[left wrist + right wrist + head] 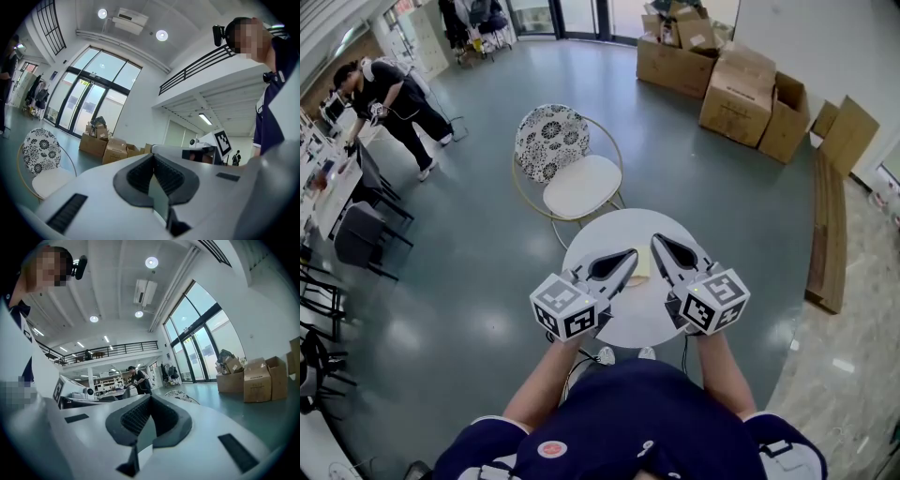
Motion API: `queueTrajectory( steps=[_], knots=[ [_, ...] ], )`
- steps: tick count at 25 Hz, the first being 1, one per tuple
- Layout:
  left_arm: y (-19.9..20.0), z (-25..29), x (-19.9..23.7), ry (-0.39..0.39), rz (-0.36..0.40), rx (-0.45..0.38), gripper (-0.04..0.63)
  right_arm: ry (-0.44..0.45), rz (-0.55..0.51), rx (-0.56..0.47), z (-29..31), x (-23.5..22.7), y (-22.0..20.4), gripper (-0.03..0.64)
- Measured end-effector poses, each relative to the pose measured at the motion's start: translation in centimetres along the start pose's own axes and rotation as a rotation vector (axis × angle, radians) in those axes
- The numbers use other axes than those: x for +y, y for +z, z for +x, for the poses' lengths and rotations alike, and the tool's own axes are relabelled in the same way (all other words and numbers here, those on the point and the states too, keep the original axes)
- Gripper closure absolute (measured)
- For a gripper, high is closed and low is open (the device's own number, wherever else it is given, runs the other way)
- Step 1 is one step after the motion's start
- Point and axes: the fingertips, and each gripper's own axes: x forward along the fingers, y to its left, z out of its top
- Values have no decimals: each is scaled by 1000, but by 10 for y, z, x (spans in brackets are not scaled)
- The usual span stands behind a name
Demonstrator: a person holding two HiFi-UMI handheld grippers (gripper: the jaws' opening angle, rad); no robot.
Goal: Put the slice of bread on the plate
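Black-and-white floral on the chair back (551, 141), cream on its seat (581, 186). Brown on the cardboard boxes (739, 89), teal-grey across the floor (469, 253).

I found no words, numbers or brand names that I could read. The left gripper (632, 254) and right gripper (656, 240) bore only black-and-white square marker patterns. Any print on the cardboard boxes (737, 90) was too small to read.

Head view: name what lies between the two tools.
Head view: a pale yellowish patch, too small to identify, on the white table between left tool and right tool.
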Motion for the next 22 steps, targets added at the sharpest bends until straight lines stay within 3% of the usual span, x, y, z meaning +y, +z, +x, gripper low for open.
queueTrajectory(
  steps=[22],
  knots=[
    [6, 8, -3, -4, -4, -9, 589, -10, -3, -25, -4, -6, 13, 611]
  ],
)
